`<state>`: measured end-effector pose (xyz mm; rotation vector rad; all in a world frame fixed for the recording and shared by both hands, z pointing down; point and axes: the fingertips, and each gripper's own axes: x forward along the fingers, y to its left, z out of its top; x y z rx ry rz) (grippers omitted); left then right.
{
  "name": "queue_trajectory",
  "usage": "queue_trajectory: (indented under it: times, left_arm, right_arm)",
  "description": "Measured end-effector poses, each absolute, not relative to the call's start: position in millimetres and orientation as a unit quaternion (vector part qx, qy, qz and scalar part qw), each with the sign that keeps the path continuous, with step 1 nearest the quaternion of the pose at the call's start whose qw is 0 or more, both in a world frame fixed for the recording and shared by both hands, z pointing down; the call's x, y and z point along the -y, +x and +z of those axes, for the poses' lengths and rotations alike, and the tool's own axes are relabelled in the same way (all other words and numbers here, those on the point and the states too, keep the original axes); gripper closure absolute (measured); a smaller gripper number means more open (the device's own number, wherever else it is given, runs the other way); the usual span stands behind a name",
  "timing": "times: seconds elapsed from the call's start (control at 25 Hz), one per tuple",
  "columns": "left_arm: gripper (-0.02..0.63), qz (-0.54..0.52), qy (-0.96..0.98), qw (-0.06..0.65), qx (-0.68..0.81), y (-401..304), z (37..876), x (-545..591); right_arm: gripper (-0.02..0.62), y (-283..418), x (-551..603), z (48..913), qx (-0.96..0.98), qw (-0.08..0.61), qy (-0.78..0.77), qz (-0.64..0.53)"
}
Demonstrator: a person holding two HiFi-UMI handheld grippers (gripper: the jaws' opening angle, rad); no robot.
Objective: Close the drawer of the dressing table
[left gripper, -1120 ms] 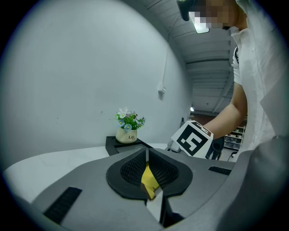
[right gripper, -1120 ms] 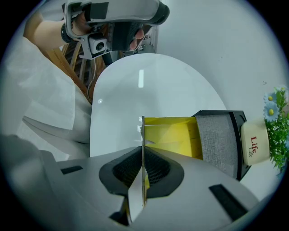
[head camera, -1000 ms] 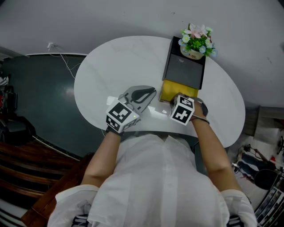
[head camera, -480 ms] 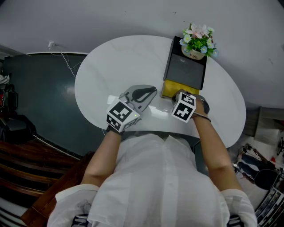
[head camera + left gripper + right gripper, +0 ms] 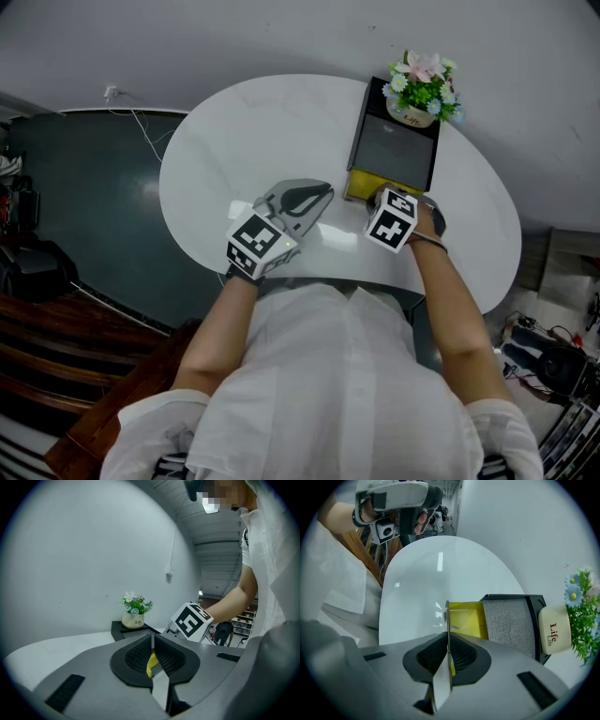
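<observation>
Drawer point(image 5: 362, 188), head view: half out of black box point(image 5: 394, 148) at table's point(image 5: 244, 131) far right, long axis near-far, front facing near. Right gripper point(image 5: 382, 200) sits at its front.

Left gripper view: left gripper point(image 5: 152, 641) is pinched together, empty.

Right gripper view: jaws pinched, seemingly touching the drawer front. An off-centre push could skew the box.

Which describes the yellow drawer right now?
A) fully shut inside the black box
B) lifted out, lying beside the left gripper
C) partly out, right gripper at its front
C: the yellow drawer juts out of the black box, with the right gripper at its front.
</observation>
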<state>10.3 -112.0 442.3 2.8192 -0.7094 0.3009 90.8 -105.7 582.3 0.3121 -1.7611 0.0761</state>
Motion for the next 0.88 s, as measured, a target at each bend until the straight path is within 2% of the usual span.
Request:
queue_trajectory:
  times: [0.88]
  left_arm:
    - [0.586, 0.104, 0.959, 0.111, 0.240, 11.3, 443.0, 113.0]
  right_arm:
    - [0.574, 92.8, 115.2, 581.0, 0.764, 0.628, 0.148, 0.018]
